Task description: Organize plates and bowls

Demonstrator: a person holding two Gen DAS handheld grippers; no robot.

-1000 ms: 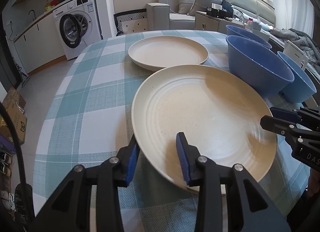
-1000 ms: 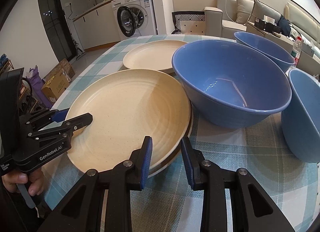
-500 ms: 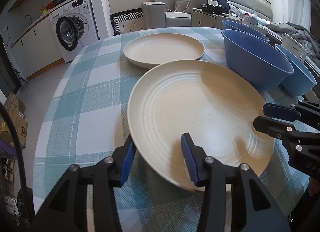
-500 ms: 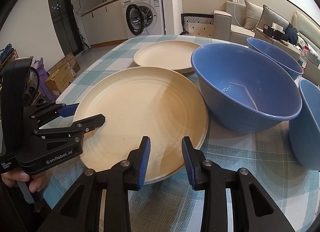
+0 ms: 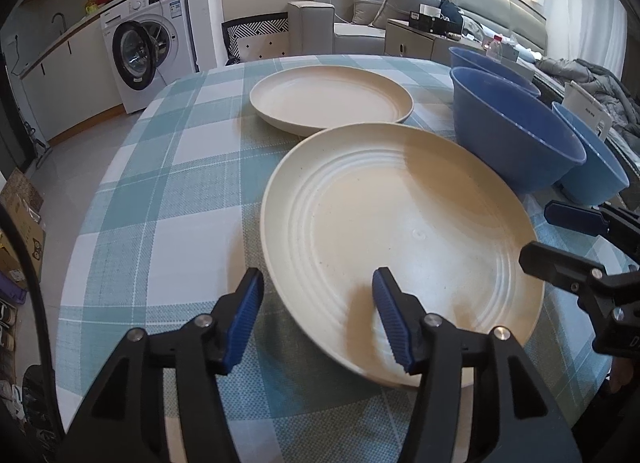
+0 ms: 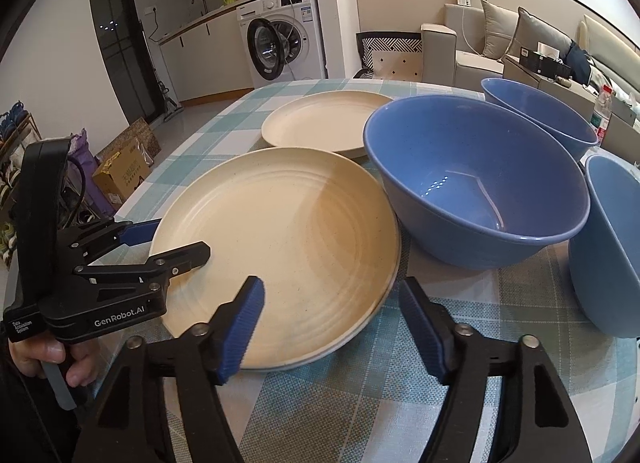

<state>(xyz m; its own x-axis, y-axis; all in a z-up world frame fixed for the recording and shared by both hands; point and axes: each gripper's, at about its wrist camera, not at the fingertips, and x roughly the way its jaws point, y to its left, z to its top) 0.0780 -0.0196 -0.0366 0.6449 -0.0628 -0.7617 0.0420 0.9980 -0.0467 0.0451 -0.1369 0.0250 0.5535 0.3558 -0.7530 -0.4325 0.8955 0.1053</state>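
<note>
Left tongs [image 5: 318, 317] and right tongs [image 6: 332, 329], jaws just opened, each straddled the near plate's [image 5: 400, 231] rim unclamped; bowls [image 6: 476, 179] stood beyond the right tongs on the tabletop [image 5: 160, 191].

Both views look forward and steeply down along their own fingers, close above the checked tabletop [image 5: 168, 167], and both face the washing machine [image 5: 144, 59] at the far side of the room. The left wrist view sits at the near left rim of the large cream plate [image 5: 400, 247], with its blue-padded fingers [image 5: 244, 323] astride that rim, while the right wrist view sits at the plate's near right rim [image 6: 288, 251], close beside the nearest blue bowl [image 6: 476, 183]. They share the plate, the second cream plate [image 5: 332, 99] behind it, the bowls and the washing machine, and each catches the other's gripper at its frame edge, though what lies past the fisheye's dark corners probably cannot be read.
</note>
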